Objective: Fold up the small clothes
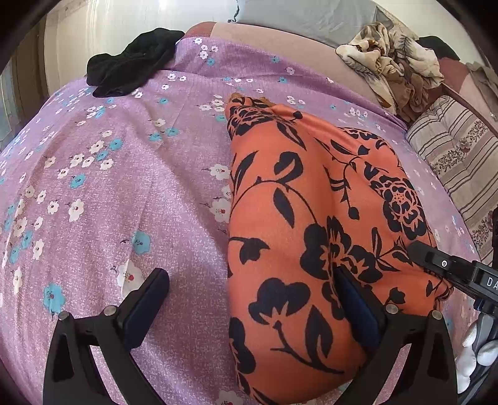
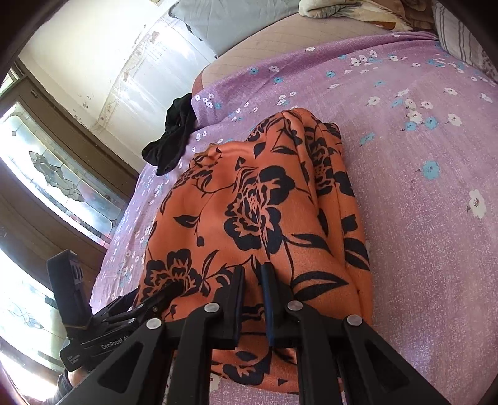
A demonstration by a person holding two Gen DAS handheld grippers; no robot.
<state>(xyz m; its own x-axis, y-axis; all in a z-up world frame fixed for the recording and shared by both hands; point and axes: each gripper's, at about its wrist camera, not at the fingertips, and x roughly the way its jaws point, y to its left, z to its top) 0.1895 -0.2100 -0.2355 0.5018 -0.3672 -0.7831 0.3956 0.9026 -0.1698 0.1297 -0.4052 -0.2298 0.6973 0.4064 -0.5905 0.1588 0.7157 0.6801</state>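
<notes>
An orange garment with a black flower print point(image 1: 311, 218) lies folded lengthwise on the purple floral bedsheet point(image 1: 124, 187). My left gripper point(image 1: 249, 280) is open, straddling the garment's near left edge; one finger point(image 1: 354, 302) rests on the cloth, the other point(image 1: 149, 299) on the sheet. In the right wrist view the garment point(image 2: 258, 202) stretches away from me. My right gripper point(image 2: 253, 280) is shut on the garment's near edge. The right gripper point(image 1: 448, 268) shows at the right of the left wrist view, the left gripper point(image 2: 162, 296) at the lower left of the right wrist view.
A black garment point(image 1: 133, 65) lies at the far left edge of the bed, also in the right wrist view point(image 2: 174, 137). A crumpled beige patterned cloth point(image 1: 392, 59) and a striped cushion point(image 1: 457, 162) sit at the right. A grey pillow point(image 1: 311, 15) lies at the back.
</notes>
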